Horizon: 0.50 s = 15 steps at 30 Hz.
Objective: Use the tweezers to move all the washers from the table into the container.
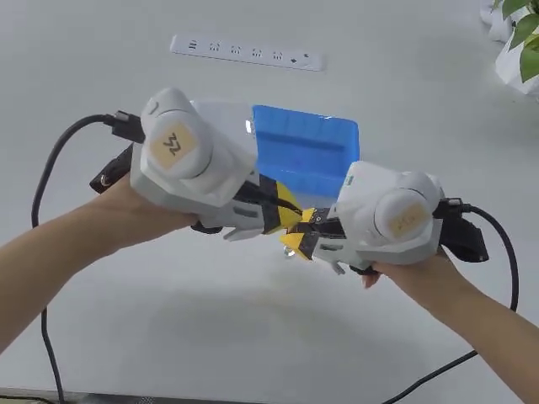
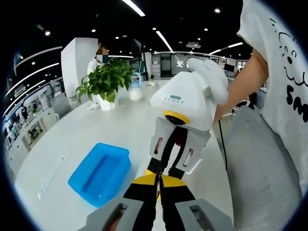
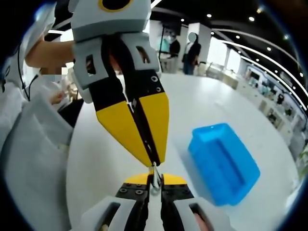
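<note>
In the head view the left forearm comes in from 8 o'clock. The left hand (image 1: 139, 210) is wrapped under the white body of the left gripper (image 1: 293, 217), which points toward 4 o'clock over the table (image 1: 210, 328). A black cable (image 1: 50, 168) loops back from its rear at 9 o'clock.

Its yellow-padded jaws are pressed together. In the right gripper view they come down from 12 o'clock with only a dark seam between the pads. Their tips touch the upper end of the tweezers (image 3: 155, 179), a thin metal sliver. Whether they actually pinch it, I cannot tell.

At the centre the two grippers meet nose to nose.

Just behind them, at 12 o'clock, the blue container (image 1: 303, 147) sits on the table. It lies at 8 o'clock in the left gripper view and at 4 o'clock in the right gripper view. A white power strip (image 1: 246, 51) lies farther back, at 11 o'clock.

The right gripper (image 1: 301, 237) points toward 9 o'clock. The right hand (image 1: 404, 269) grips it from below, and the forearm runs out toward 4 o'clock. Its jaws are clamped on the tweezers, which stand up between its yellow tips.

A leafy plant (image 1: 522, 34) shows at 2 o'clock.
</note>
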Available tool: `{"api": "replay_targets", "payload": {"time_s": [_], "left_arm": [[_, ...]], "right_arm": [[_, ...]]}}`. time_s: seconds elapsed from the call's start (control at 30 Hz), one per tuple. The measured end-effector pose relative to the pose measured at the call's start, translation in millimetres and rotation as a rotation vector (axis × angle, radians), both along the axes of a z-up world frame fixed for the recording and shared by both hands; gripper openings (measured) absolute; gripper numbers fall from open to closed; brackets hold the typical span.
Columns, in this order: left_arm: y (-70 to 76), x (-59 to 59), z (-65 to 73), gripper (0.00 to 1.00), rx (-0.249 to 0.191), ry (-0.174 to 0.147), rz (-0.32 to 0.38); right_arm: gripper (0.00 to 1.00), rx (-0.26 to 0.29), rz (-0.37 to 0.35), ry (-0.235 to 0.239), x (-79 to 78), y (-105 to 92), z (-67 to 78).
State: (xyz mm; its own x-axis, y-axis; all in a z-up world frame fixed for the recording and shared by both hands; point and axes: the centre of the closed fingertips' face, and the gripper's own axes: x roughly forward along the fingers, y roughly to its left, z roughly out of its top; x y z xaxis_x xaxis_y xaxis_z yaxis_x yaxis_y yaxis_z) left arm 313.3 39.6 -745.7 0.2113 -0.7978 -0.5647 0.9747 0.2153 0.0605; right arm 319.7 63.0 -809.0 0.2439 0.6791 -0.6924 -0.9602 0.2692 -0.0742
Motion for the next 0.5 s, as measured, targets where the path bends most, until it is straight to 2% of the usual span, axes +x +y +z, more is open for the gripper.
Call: {"api": "replay_targets", "payload": {"time_s": [0.27,0.33,0.5], "left_arm": [[-0.9,1.6,14.4,0.00,0.022,-0.040,-0.011],[-1.2,4.6,22.1,0.00,0.010,-0.055,-0.005],[-0.1,11.6,35.8,0.00,-0.020,-0.063,0.003]], "right_arm": [[0.03,-0.004,0.006,-0.027,5.1,1.1,12.5],[0.03,0.012,-0.008,-0.043,9.1,2.0,21.7],[0.03,0.022,-0.016,-0.063,16.0,2.6,33.9]]}}
